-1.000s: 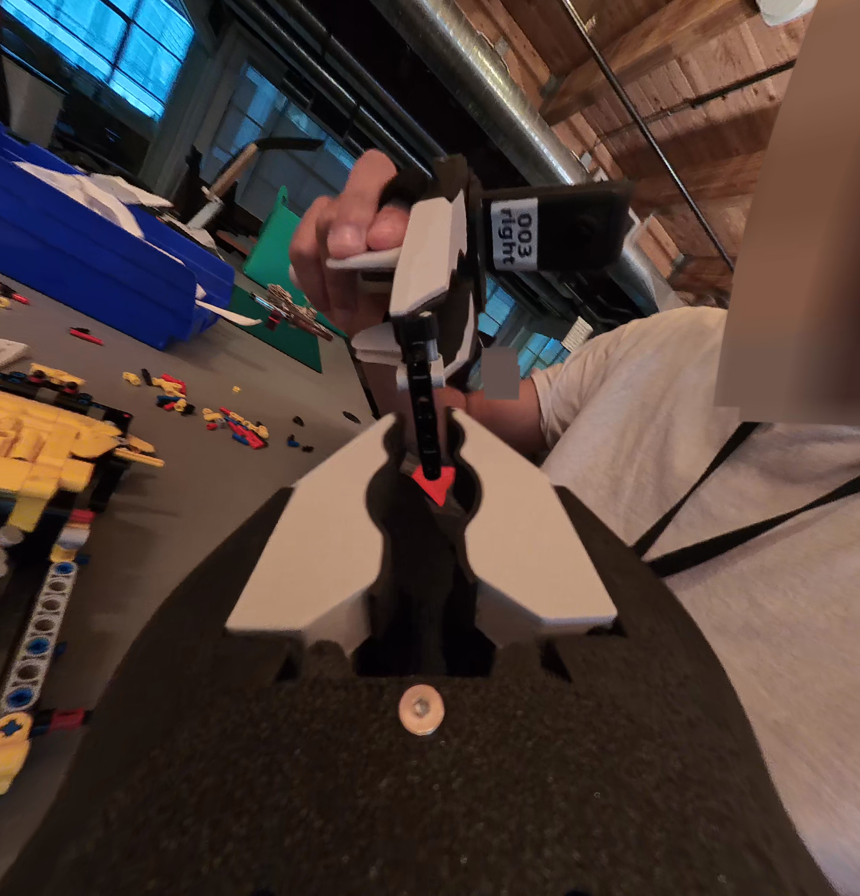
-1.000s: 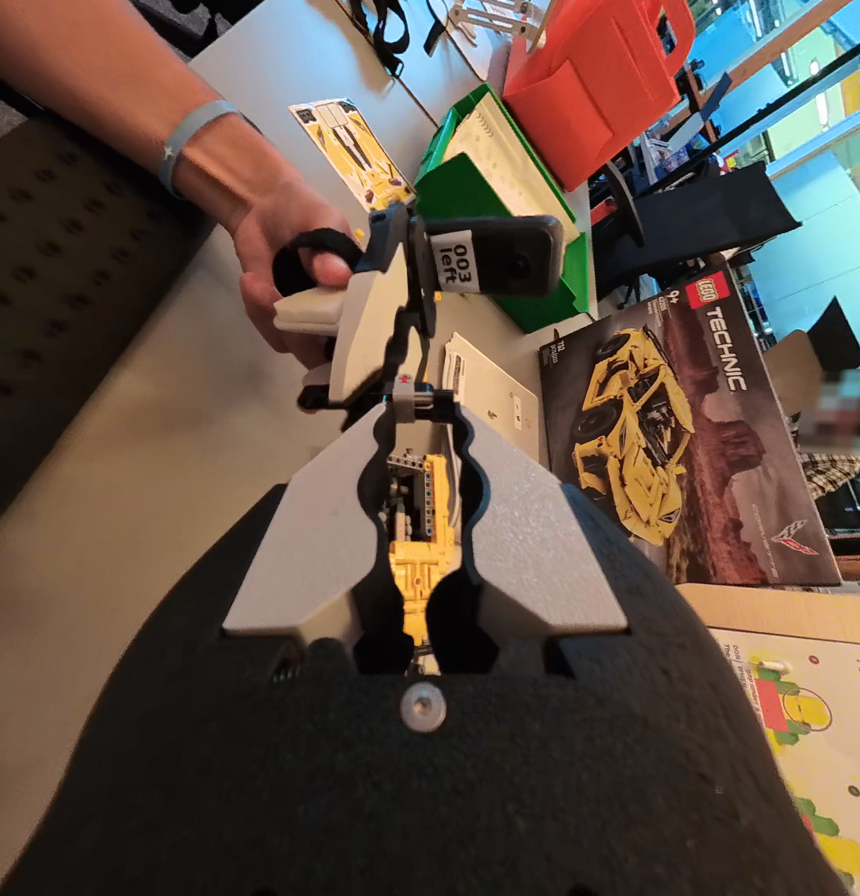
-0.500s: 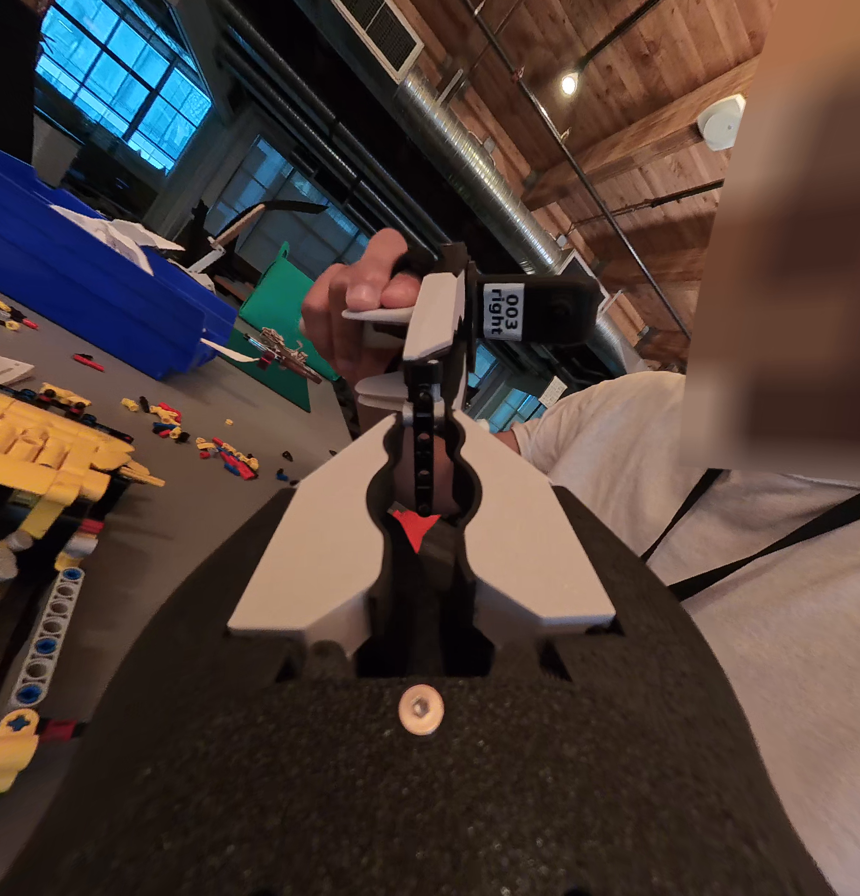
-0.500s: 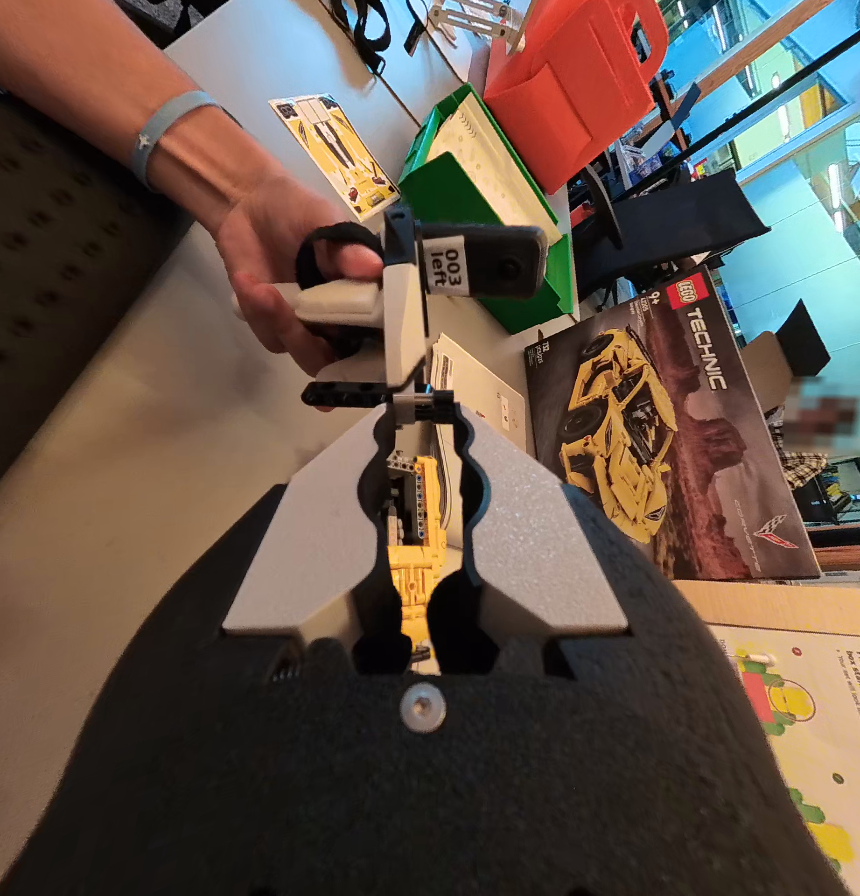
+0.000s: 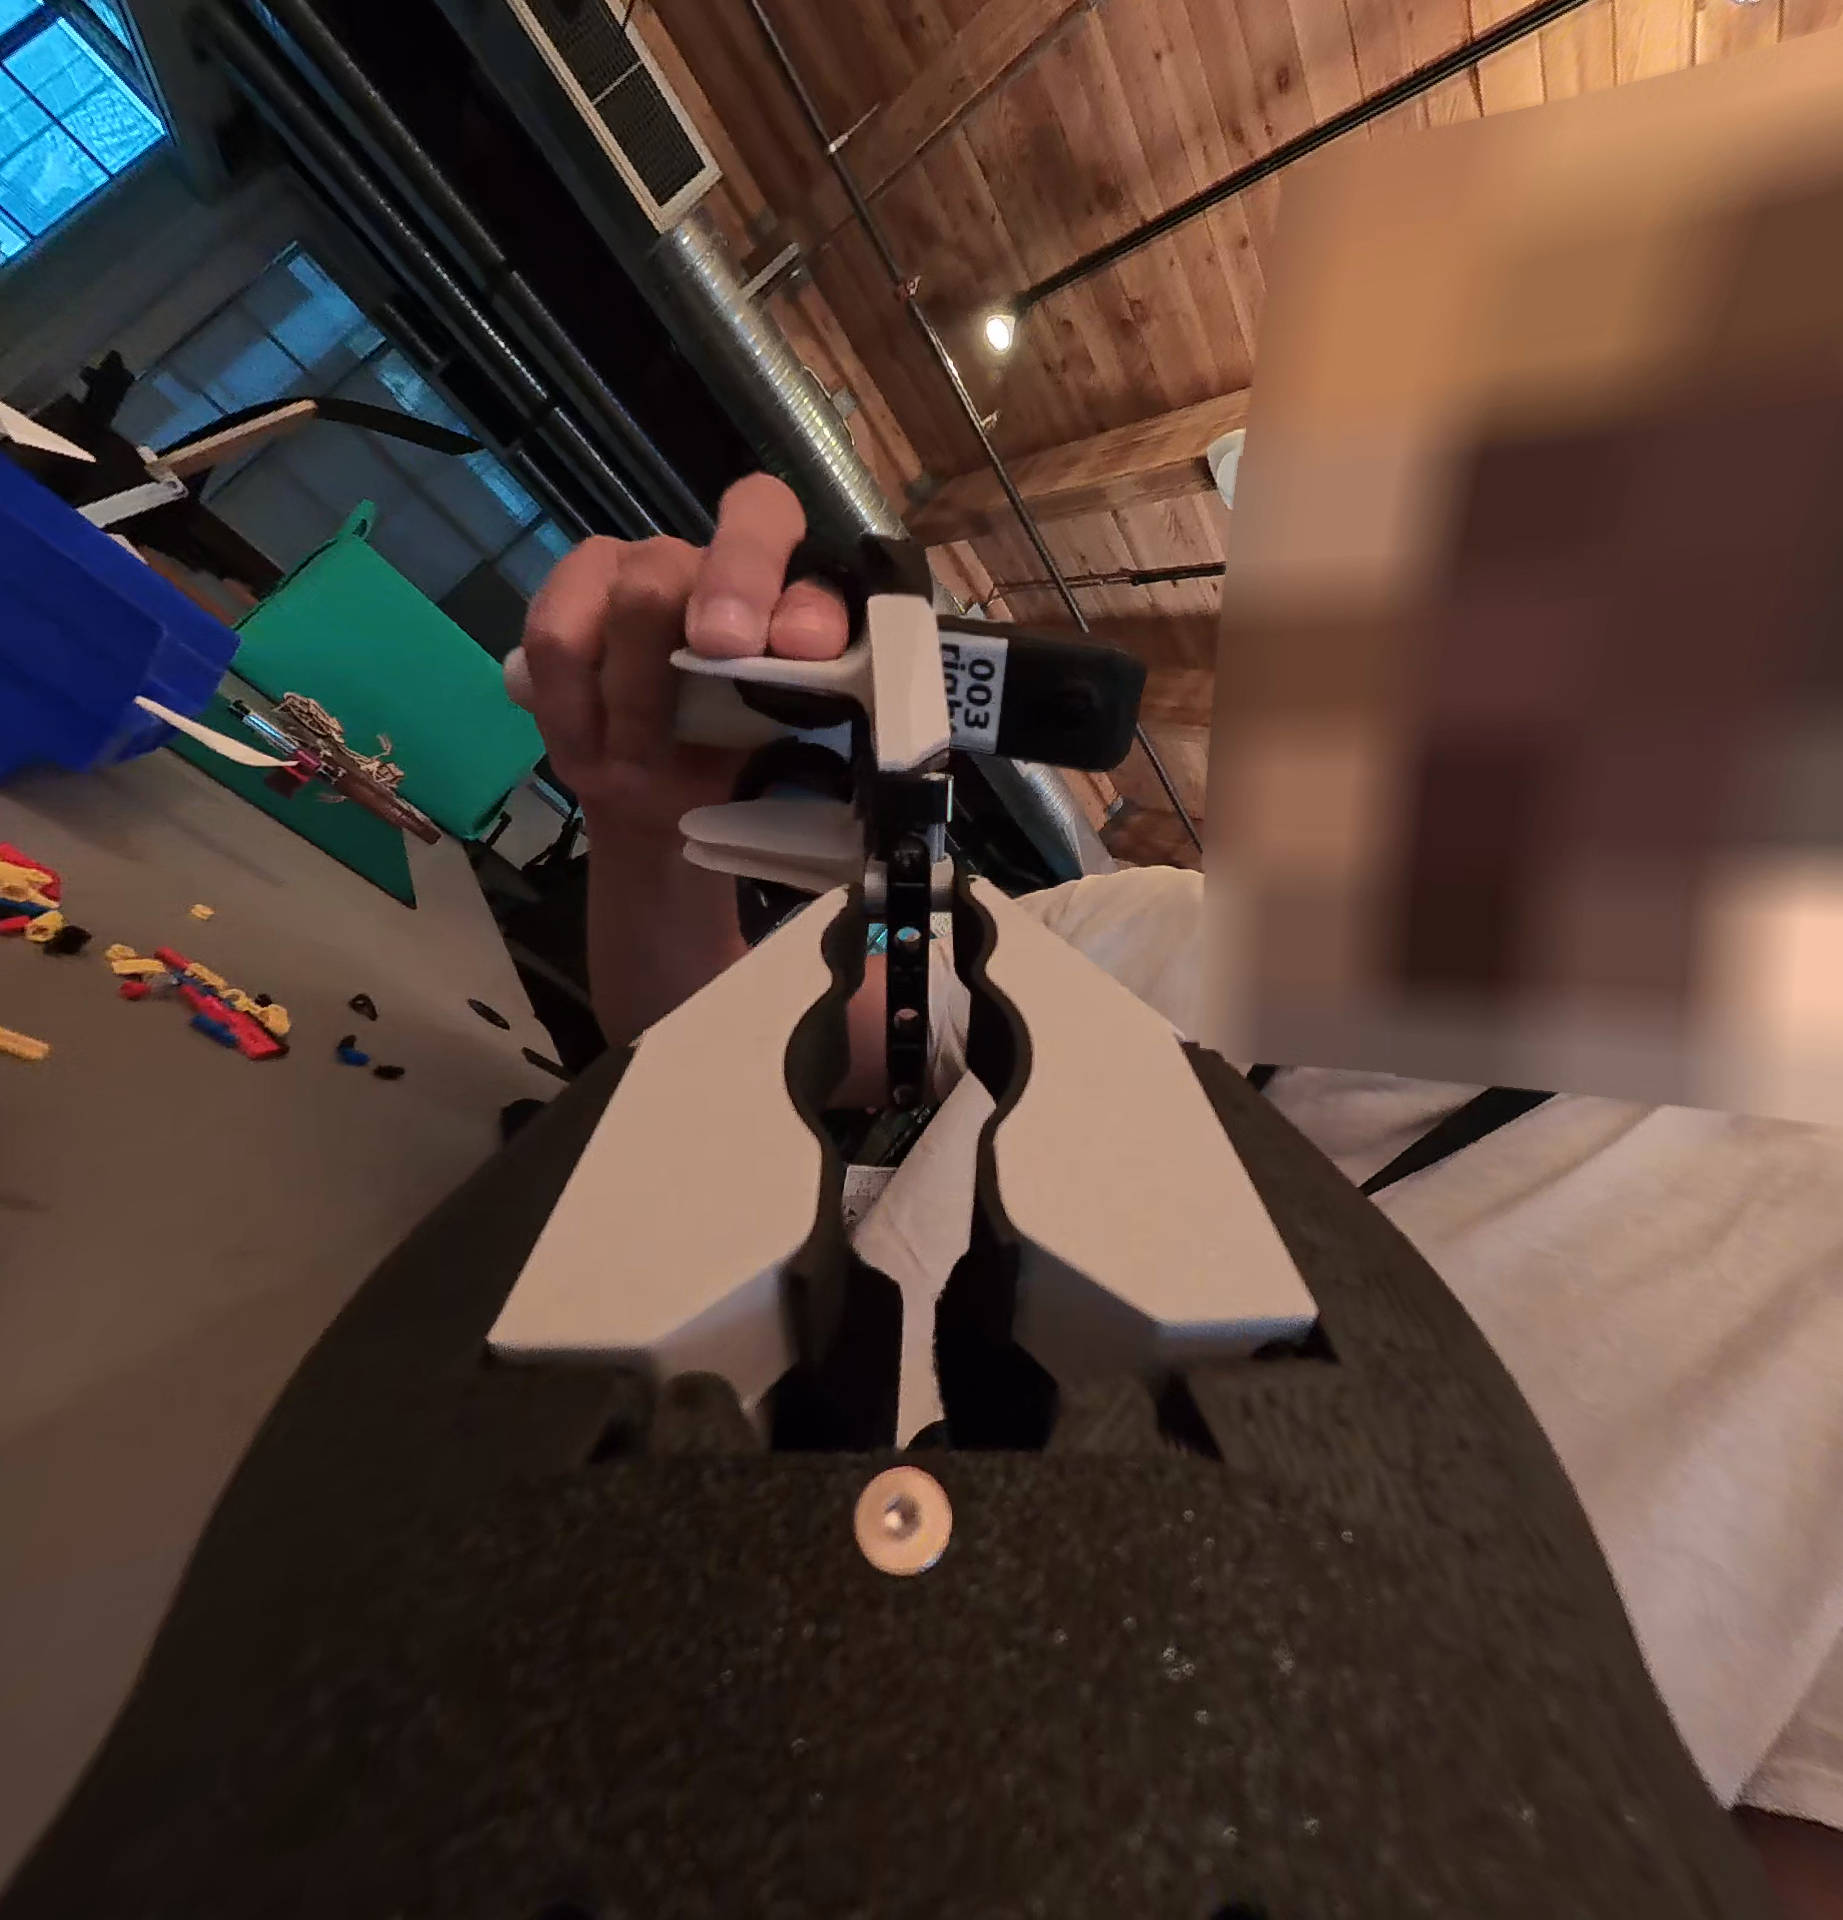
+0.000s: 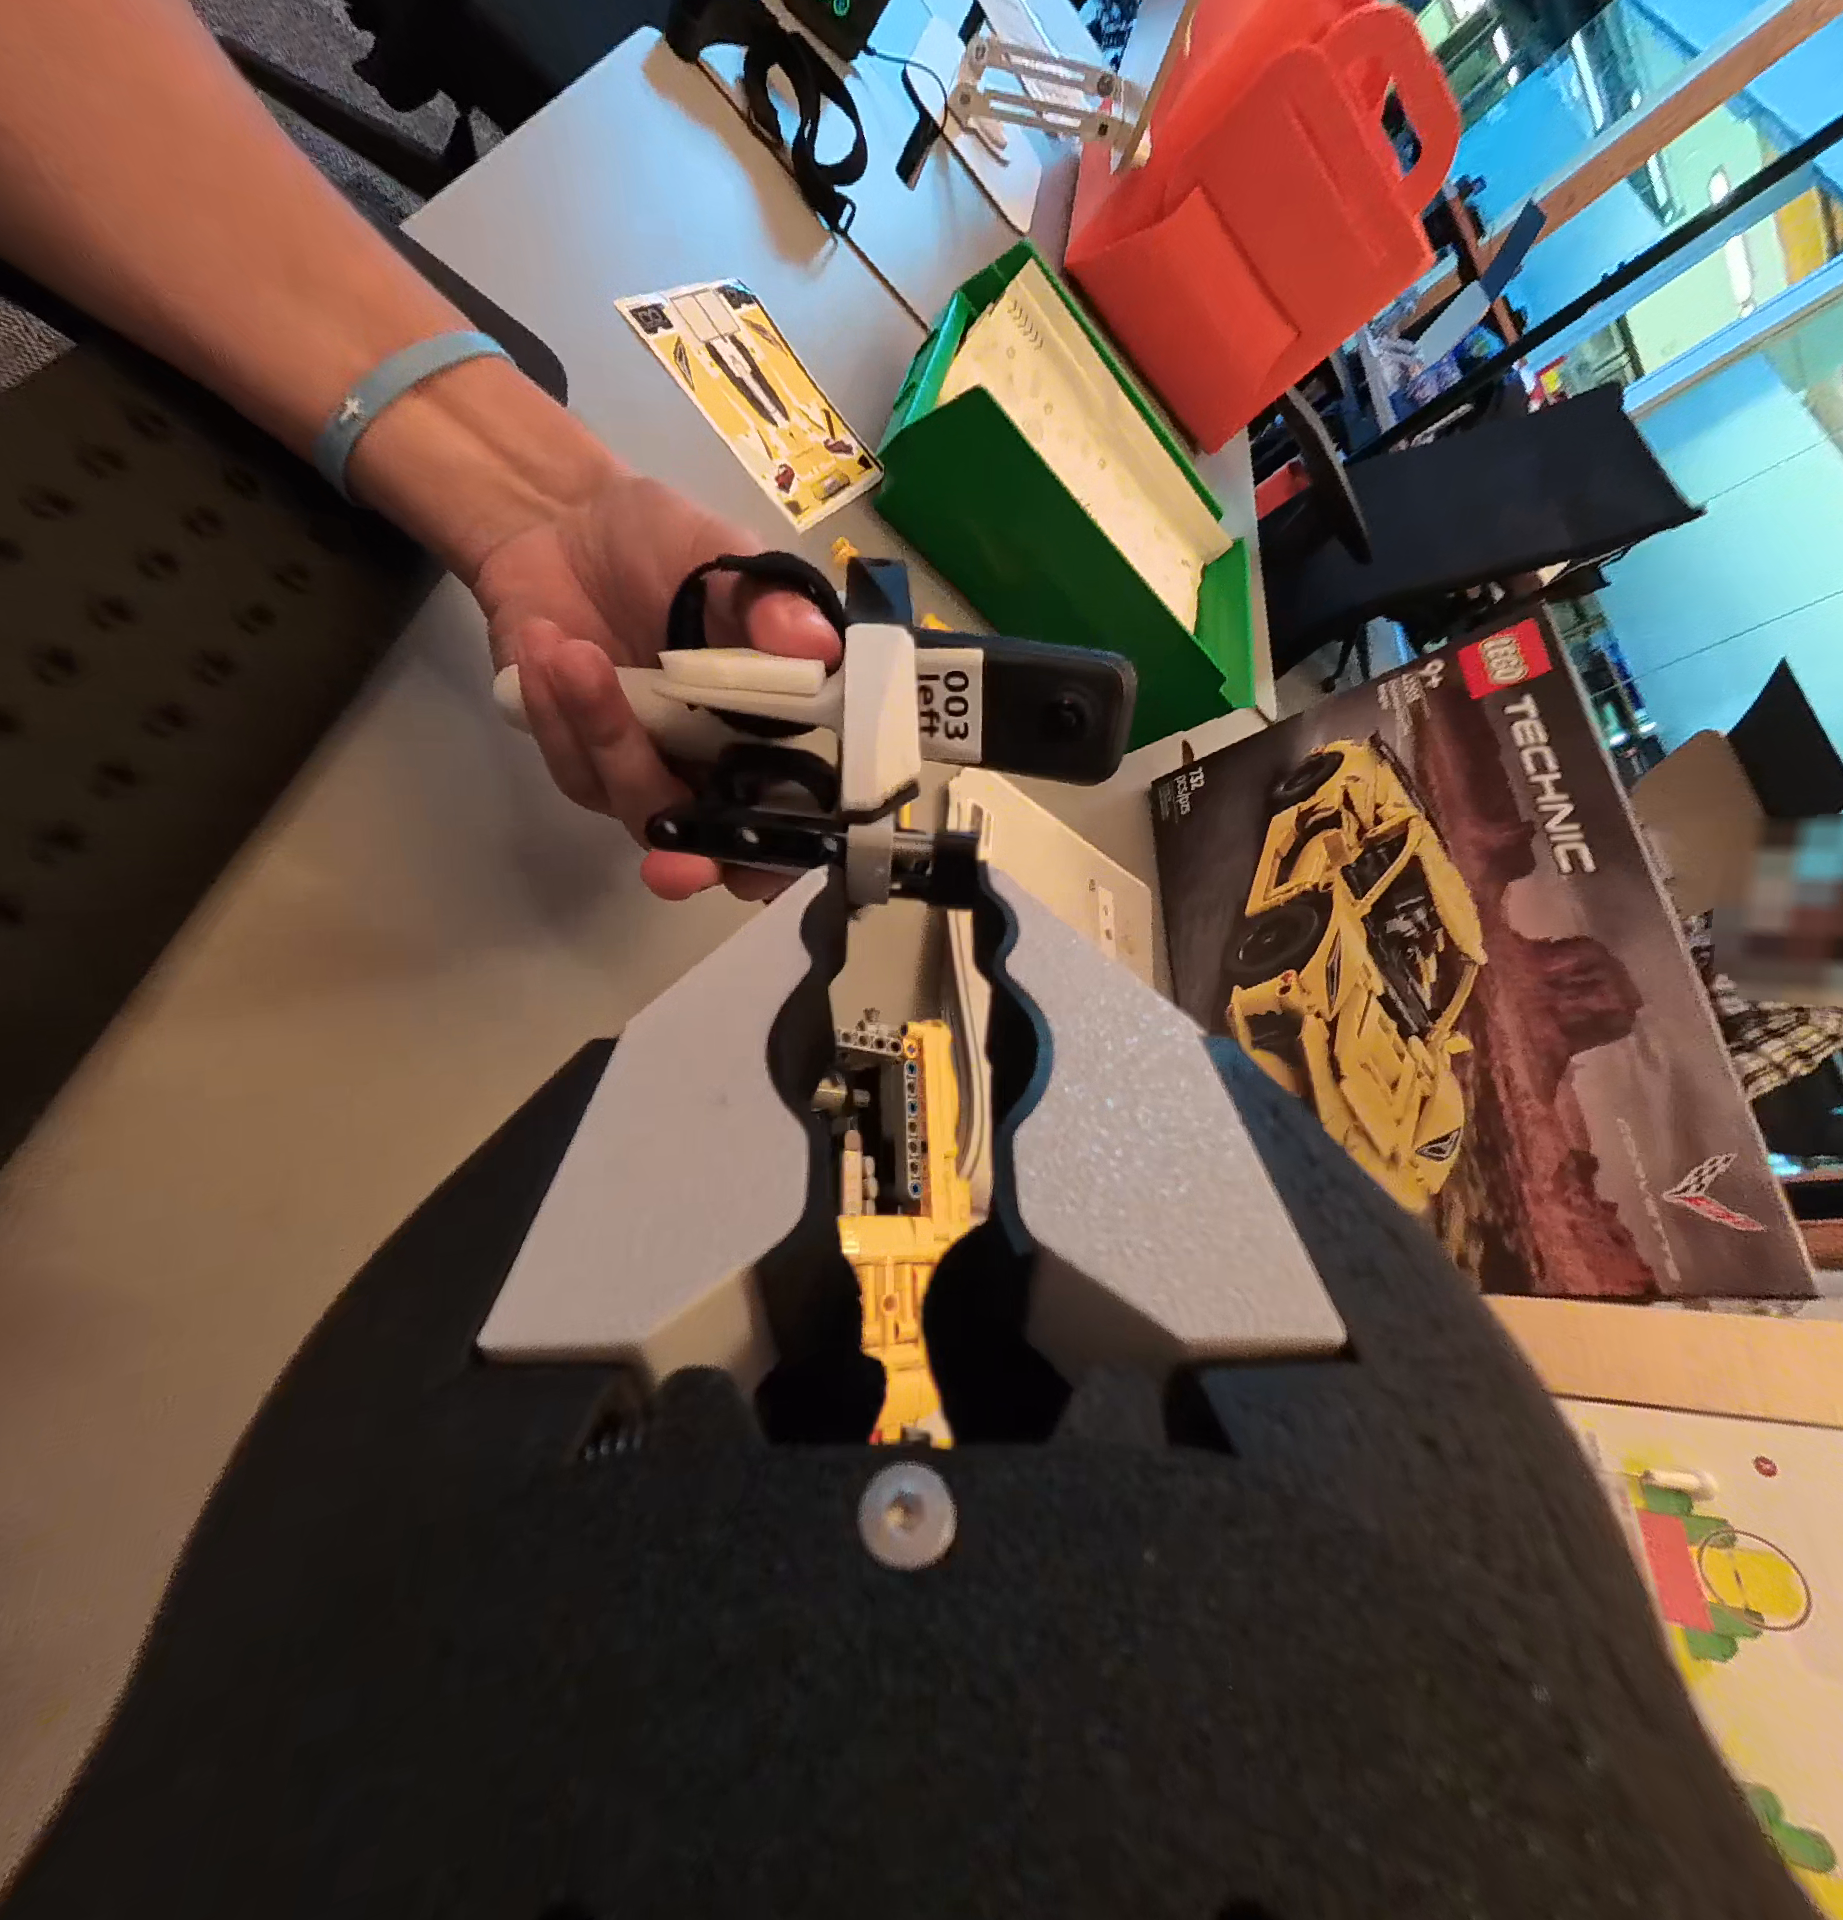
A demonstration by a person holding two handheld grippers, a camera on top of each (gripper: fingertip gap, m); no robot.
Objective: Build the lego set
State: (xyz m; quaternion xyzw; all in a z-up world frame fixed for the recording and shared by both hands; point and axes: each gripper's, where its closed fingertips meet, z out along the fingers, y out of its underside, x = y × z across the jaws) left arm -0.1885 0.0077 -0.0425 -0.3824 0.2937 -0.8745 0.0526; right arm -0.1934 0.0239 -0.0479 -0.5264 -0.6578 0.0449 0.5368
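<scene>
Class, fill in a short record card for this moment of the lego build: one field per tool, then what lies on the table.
left tool: shut on a black beam, raised off the table
right tool: shut on a grey connector
contact: beam and connector appear to meet in mid-air
beneath: yellow car model, part built
nearby: set box, green bin, loose pieces
</scene>
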